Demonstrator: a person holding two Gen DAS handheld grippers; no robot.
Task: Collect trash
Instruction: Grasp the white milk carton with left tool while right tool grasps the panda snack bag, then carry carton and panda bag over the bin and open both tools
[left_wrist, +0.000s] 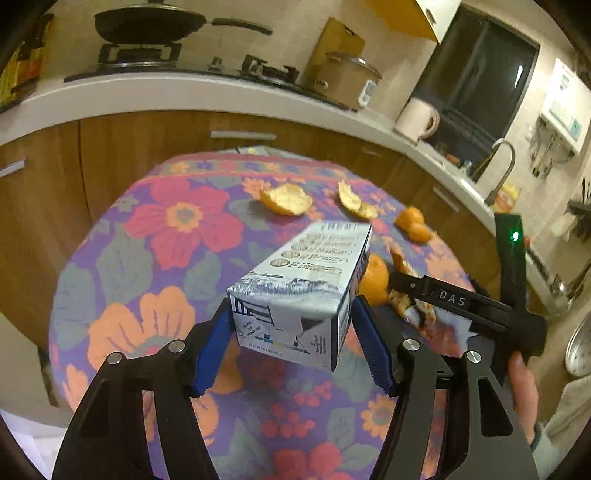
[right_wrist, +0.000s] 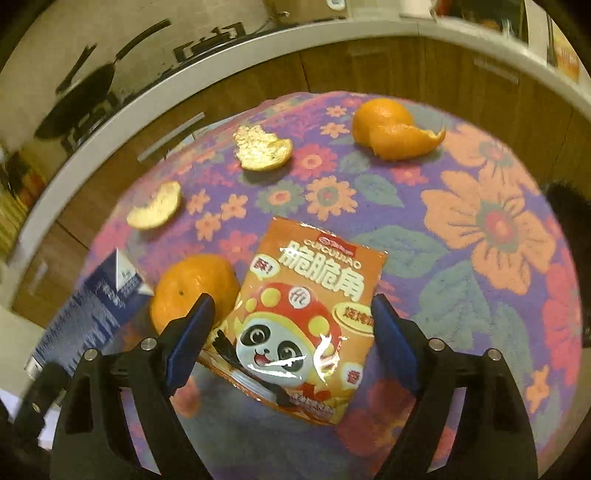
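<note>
Pinching the milk carton (left_wrist: 306, 280) in my left gripper (left_wrist: 290, 332), I held my right gripper (right_wrist: 291, 339) spread astride the snack bag (right_wrist: 306, 317), its long axis running near-to-far.

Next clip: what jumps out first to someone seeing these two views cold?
The milk carton fills the middle of the left wrist view, raised between the left gripper and its blue pads. In the right wrist view, the orange snack bag with a panda on it lies between the open fingers of the right gripper. Around them, orange peels and a whole tangerine dot the flowered tablecloth.
</note>
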